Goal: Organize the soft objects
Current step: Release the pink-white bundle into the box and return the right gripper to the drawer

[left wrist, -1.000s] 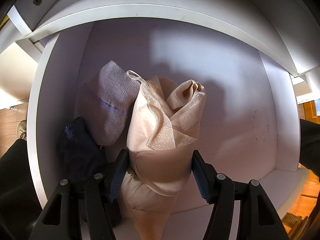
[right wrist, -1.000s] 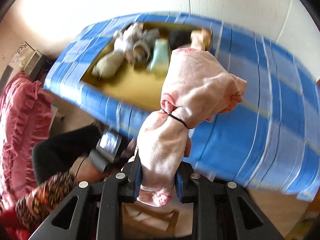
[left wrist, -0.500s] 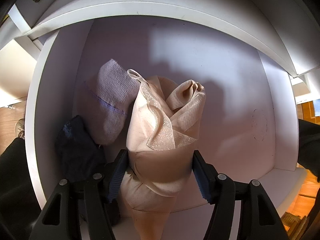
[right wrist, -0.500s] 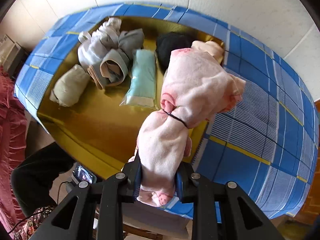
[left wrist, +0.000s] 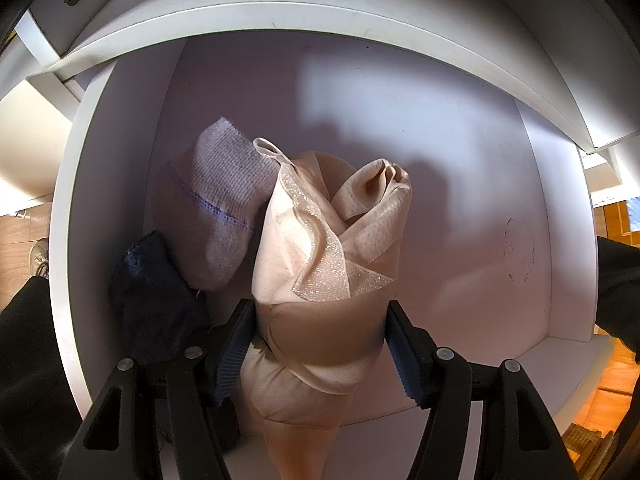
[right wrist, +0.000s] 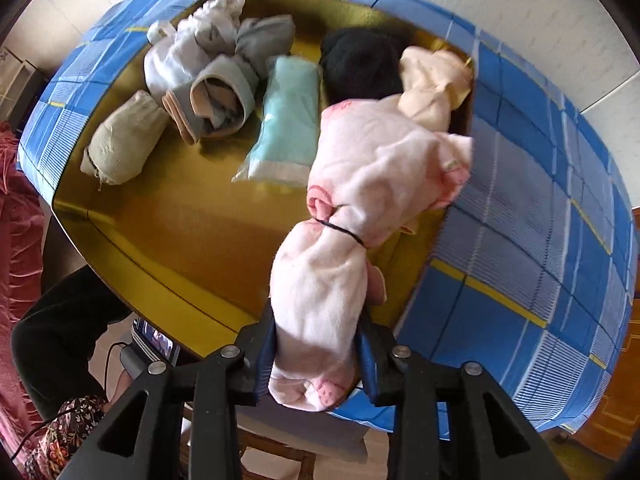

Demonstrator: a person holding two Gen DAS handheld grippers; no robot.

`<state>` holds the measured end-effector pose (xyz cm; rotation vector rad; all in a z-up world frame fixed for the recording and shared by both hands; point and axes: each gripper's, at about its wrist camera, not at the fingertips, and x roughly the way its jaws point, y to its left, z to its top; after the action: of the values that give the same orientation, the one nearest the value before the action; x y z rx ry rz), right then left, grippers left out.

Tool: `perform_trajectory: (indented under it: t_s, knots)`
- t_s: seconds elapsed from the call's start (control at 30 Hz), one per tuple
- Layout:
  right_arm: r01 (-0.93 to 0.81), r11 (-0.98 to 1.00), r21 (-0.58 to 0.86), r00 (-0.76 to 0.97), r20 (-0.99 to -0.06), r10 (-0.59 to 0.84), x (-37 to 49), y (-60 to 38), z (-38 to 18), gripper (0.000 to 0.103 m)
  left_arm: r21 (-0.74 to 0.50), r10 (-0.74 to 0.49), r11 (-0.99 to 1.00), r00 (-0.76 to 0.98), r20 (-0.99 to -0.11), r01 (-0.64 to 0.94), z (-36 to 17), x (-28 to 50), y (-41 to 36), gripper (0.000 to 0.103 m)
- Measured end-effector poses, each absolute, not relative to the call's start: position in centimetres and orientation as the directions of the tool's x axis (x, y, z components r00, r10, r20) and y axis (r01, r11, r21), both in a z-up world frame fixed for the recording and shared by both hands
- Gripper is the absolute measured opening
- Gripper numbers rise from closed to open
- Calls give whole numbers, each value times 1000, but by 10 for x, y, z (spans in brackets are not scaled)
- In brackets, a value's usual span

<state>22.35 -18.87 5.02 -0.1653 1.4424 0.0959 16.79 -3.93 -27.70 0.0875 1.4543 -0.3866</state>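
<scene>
In the left wrist view my left gripper (left wrist: 318,344) points down into a white cubby (left wrist: 420,128). It is shut on a beige rolled fabric bundle (left wrist: 332,248) whose lower end rests on the cubby floor. A lilac knitted roll (left wrist: 216,208) and a dark navy roll (left wrist: 156,296) lie against the bundle's left side. In the right wrist view my right gripper (right wrist: 318,356) holds a pink fleece bundle (right wrist: 360,184) tied with a black band (right wrist: 340,232), above the right part of a gold tray (right wrist: 180,220). Its jaws are opening, and the pads still touch the bundle.
The tray sits on a blue checked cloth (right wrist: 540,200) and holds a beige roll (right wrist: 124,140), grey and white bundles (right wrist: 212,80), a mint packet (right wrist: 288,120), a black item (right wrist: 360,64) and a cream bundle (right wrist: 432,84). A person's dark sleeve (right wrist: 60,340) is at lower left.
The right gripper has swung with the pink bundle from beside the table to over the gold tray, closer to it, and its jaws stand slightly wider. The left view is unchanged.
</scene>
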Motion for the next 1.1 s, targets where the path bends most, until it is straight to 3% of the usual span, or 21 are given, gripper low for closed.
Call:
perform_trajectory:
  t_s: [0.37, 0.6, 0.8, 1.1]
  knots:
    - [-138, 988, -67, 233, -972, -34, 218, -186, 83, 38, -174, -204, 935, 66, -977, 308, -277, 168, -39, 66]
    - [-153, 985, -82, 286, -958, -35, 227, -178, 77, 14, -175, -205, 936, 66, -977, 306, -277, 169, -39, 66]
    - [-106, 991, -80, 281, -959, -47, 227, -187, 57, 14, -175, -204, 936, 66, -977, 307, -278, 168, -40, 66]
    - [-141, 979, 147, 413, -890, 193, 170, -201, 80, 18, -179, -209, 937, 71, -975, 299, -278, 168, -38, 65]
